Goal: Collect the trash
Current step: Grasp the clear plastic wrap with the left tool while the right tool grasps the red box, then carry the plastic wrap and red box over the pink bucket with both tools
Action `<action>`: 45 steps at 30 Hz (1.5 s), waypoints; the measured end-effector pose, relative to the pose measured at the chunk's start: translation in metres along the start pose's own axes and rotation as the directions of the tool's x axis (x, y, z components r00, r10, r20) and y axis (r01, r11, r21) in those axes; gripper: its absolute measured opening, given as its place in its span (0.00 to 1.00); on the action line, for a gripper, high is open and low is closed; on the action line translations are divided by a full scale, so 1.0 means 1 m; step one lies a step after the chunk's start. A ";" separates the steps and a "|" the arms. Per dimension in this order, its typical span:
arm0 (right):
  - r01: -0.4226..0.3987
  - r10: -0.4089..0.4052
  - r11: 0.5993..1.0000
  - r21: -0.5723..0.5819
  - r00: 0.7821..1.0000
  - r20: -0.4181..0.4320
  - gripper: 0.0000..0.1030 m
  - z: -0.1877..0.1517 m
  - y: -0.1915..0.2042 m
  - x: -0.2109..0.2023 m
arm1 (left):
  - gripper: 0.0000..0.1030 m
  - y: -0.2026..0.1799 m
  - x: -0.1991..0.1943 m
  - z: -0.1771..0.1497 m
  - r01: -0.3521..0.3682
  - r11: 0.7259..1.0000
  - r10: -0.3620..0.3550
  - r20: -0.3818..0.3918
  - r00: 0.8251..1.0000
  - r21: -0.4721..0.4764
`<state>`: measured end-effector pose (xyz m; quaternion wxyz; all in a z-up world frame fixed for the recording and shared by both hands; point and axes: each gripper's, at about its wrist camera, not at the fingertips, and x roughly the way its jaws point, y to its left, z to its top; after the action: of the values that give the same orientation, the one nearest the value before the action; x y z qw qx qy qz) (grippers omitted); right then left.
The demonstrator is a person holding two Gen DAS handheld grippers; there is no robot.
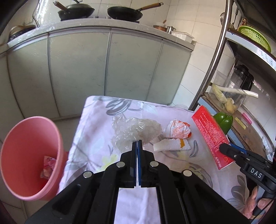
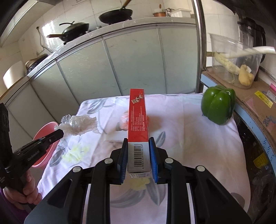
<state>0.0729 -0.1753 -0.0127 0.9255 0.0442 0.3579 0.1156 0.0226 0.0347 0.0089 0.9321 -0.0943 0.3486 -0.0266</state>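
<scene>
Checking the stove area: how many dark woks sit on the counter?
2: a lidded black metal wok at left, an open black metal wok beside it, both on the grey stone countertop. None seems hidden.

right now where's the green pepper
The green pepper sits at the right edge of the cloth-covered table, in the right wrist view right of the red box in the right gripper, beside the shelf.

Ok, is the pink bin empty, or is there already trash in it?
Not empty. The left wrist view looks into the pink bin beside the table, and one crumpled pinkish wrapper lies at its bottom.
</scene>
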 end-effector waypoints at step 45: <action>-0.331 0.306 0.872 -0.360 0.944 -0.128 0.23 0.006 0.227 0.048 | 0.00 0.147 -0.076 -0.030 -0.312 0.919 0.329 0.030 0.944 -0.241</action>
<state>0.0698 0.0562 -0.0023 0.8724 -0.0799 0.3474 0.3344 -0.0574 0.1833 0.0070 0.9180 -0.1454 0.3272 0.1706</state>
